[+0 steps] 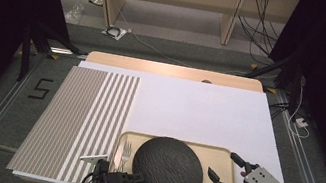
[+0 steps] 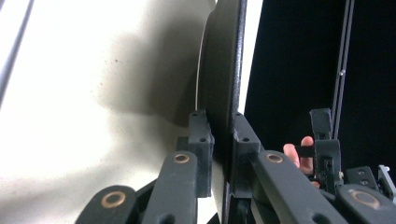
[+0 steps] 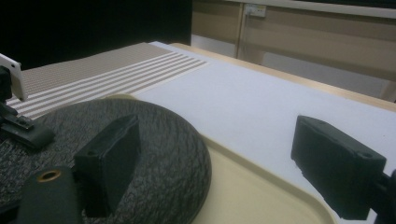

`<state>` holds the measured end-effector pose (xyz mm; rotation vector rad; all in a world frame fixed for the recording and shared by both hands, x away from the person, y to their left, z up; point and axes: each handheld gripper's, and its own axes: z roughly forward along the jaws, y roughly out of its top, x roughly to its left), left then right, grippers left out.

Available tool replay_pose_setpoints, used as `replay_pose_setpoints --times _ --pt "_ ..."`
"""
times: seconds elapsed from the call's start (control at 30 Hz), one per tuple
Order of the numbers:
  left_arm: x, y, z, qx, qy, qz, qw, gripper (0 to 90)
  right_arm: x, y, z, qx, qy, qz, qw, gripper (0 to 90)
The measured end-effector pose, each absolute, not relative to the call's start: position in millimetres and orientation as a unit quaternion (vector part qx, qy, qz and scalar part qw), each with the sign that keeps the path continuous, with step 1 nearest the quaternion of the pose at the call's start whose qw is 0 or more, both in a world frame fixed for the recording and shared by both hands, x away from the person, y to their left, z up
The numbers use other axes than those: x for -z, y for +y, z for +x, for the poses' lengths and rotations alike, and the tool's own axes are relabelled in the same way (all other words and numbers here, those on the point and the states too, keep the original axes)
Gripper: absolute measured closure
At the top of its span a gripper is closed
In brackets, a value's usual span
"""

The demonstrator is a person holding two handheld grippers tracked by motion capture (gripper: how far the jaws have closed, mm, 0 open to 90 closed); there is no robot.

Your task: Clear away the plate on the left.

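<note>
Item: round dark plate (image 1: 167,171), rough pebbled surface, lying on a cream tray (image 1: 221,155) at the desk's near edge, right of centre. The high view gives the layout: the plate covers most of the tray's middle, a metal fork (image 1: 126,155) lies on the tray's left strip just beside the plate, and bare tray remains along the far rim and the right side. The left gripper (image 1: 138,178) reaches in from the near left, its jaws at the plate's near-left rim. The left gripper view (image 2: 222,140) adds what the high view hides: the plate seen edge-on, a thin dark rim running between the two black pads, which pinch it from both faces. The right gripper (image 1: 224,167) sits over the tray's right side, jaws spread wide, holding nothing, just clear of the plate's right rim. The right gripper view (image 3: 217,158) shows the plate's grained face low and close, with the tray's smooth raised lip curving round it. Beyond: white mat (image 1: 202,114), smooth and bare to the far edge; striped brown-and-white mat (image 1: 75,116) filling the desk's left side.
</note>
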<state>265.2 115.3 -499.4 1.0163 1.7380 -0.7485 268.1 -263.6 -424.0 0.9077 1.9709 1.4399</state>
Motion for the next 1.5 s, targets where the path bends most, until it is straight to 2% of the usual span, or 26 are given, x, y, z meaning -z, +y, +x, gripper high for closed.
replay_pose_setpoints --times 1.17,1.3,1.4,1.5 --pt "500.5 101.7 263.3 0.321 0.701 0.459 0.441 81.7 424.4 -262.8 268.1 -0.532 0.732 0.335 0.263 17.0" --pt "500.6 101.7 264.2 0.309 0.706 0.471 0.430 75.2 424.2 -262.7 267.8 -0.531 0.733 0.335 0.262 17.0" --pt "499.5 100.5 263.7 0.306 0.698 0.483 0.430 75.1 424.5 -262.7 268.1 -0.533 0.731 0.335 0.263 17.0" --pt "499.1 100.8 264.3 0.305 0.694 0.489 0.431 71.0 424.8 -262.4 268.2 -0.533 0.732 0.335 0.262 17.0"
